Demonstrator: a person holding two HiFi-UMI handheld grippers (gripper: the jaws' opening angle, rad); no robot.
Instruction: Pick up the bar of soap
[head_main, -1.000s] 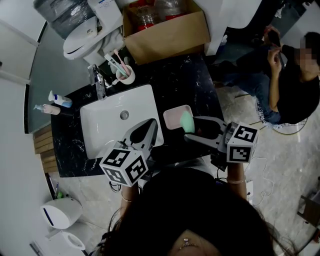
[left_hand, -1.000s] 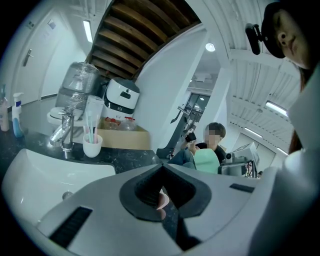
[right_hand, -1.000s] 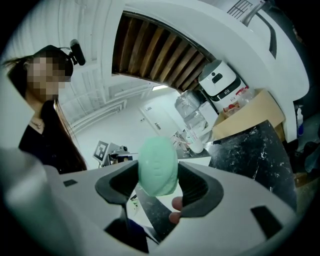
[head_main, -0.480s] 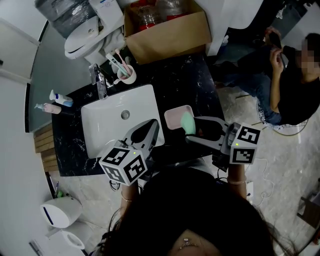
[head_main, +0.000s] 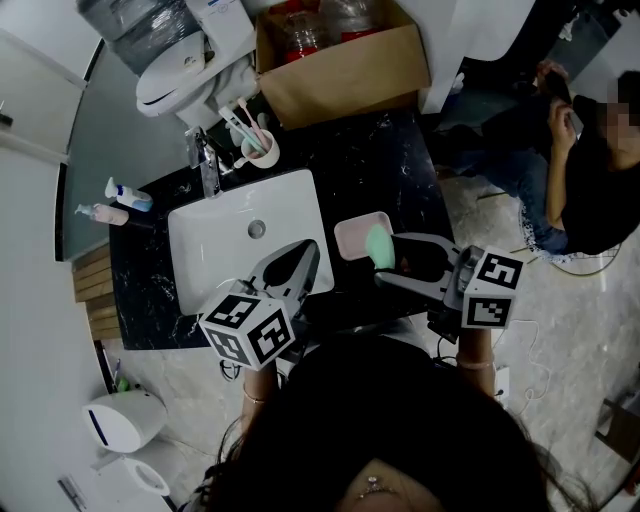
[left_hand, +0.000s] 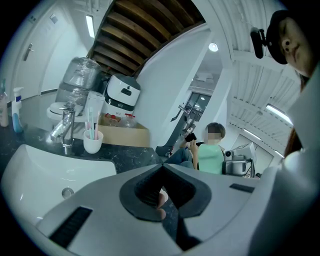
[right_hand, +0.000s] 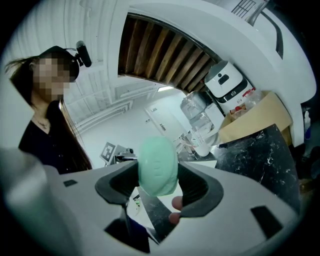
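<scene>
The bar of soap (head_main: 377, 246) is pale green and oval. My right gripper (head_main: 382, 258) is shut on it and holds it above the right edge of a pink soap dish (head_main: 356, 234) on the black marble counter (head_main: 395, 160). In the right gripper view the soap (right_hand: 158, 166) stands on edge between the two jaws. My left gripper (head_main: 296, 262) hovers over the front right part of the white sink (head_main: 215, 250), its jaws shut with nothing between them (left_hand: 161, 186).
A faucet (head_main: 205, 165) and a cup of toothbrushes (head_main: 258, 148) stand behind the sink. A cardboard box (head_main: 340, 60) sits at the counter's back. Two bottles (head_main: 118, 202) stand at the left. A seated person (head_main: 585, 170) is at the right.
The whole view has shifted slightly; the right gripper stays shut on the soap over the dish, and the left gripper stays over the sink.
</scene>
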